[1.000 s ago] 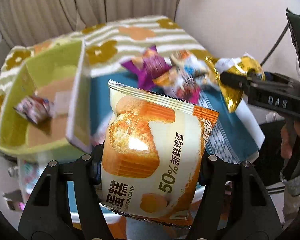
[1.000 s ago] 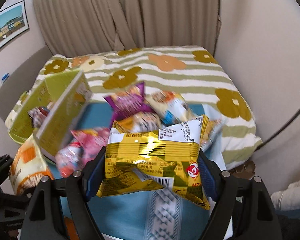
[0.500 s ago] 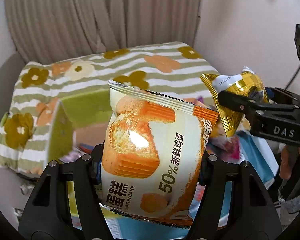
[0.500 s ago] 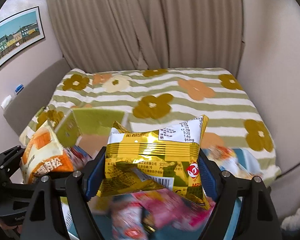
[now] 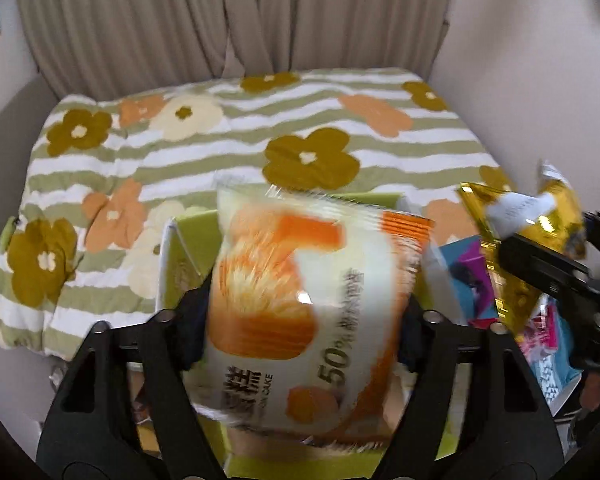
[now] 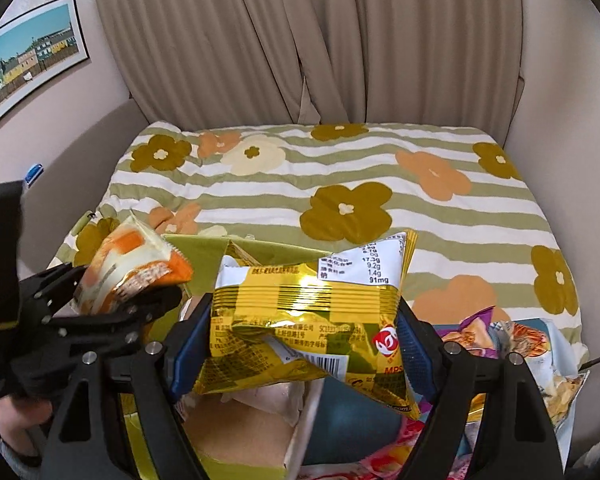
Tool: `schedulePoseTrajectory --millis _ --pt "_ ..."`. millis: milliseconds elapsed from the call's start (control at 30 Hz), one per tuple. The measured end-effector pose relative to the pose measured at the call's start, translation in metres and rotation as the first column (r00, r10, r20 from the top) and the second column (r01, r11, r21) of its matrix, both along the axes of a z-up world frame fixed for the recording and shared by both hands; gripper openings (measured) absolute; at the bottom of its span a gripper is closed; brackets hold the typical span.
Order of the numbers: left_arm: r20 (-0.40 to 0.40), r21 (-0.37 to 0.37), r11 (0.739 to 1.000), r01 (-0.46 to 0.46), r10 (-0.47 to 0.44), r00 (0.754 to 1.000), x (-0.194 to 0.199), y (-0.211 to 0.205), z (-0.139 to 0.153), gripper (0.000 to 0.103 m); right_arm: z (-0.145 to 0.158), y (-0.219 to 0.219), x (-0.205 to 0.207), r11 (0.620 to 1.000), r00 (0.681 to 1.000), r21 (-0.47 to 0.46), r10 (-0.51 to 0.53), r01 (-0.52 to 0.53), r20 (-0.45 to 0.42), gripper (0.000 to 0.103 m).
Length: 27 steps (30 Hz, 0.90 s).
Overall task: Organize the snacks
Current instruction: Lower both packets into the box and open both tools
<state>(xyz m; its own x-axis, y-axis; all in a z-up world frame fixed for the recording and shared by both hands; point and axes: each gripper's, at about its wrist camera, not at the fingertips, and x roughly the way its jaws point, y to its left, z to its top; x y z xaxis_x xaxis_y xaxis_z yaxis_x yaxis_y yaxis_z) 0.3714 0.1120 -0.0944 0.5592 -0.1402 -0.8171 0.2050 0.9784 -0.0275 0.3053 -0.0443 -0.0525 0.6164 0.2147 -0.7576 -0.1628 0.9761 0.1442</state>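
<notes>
My left gripper point(image 5: 300, 320) is shut on an orange and white chiffon cake packet point(image 5: 300, 304), held above the open green box point(image 5: 188, 236). It also shows in the right wrist view point(image 6: 128, 264). My right gripper point(image 6: 300, 340) is shut on a shiny yellow snack bag point(image 6: 312, 320), held over the box's near right corner point(image 6: 236, 432). The yellow bag also shows at the right of the left wrist view point(image 5: 540, 224).
Loose snack packets point(image 6: 500, 336) lie on a blue cloth point(image 6: 352, 428) right of the box. A striped flowered bedspread point(image 6: 340, 208) stretches behind, with curtains point(image 6: 300, 40) and walls beyond. A picture point(image 6: 28, 60) hangs on the left wall.
Both grippers have moved left with their packets, from over the loose snacks to over the green box. The cake packet is blurred by motion.
</notes>
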Motion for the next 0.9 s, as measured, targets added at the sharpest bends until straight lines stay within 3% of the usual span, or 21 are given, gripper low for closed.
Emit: schedulePoseTrajectory --millis 33,67,300,500,767,900 --pt "-0.003 0.018 1.000 -0.010 0.010 1.000 0.005 0.004 -0.005 0.099 -0.002 0.002 0.002 1.000 1.000 -0.003 -0.004 0.004 -0.006 0.080" --pt "0.000 0.030 0.999 -0.017 0.017 1.000 0.007 0.008 -0.008 0.103 -0.006 0.004 0.004 1.000 1.000 -0.005 -0.007 0.007 -0.014 0.080" --pt "-0.049 0.009 0.998 -0.058 0.058 0.997 -0.013 0.030 -0.029 0.103 -0.020 0.014 0.011 1.000 0.998 -0.010 0.003 -0.004 -0.060 0.080" --pt "-0.069 -0.031 0.992 -0.121 0.119 0.991 -0.046 0.048 -0.030 0.103 -0.021 0.030 0.017 0.998 0.996 0.011 0.061 -0.060 -0.066 0.081" --pt "-0.082 -0.025 0.989 -0.149 0.146 0.986 -0.051 0.058 -0.042 0.103 -0.041 0.055 0.049 0.994 0.989 0.004 0.108 -0.108 -0.102 0.083" --pt "-0.099 -0.030 0.987 -0.157 0.153 0.983 -0.049 0.061 -0.049 0.103 -0.056 0.064 0.062 0.991 0.983 0.016 0.131 -0.130 -0.126 0.092"
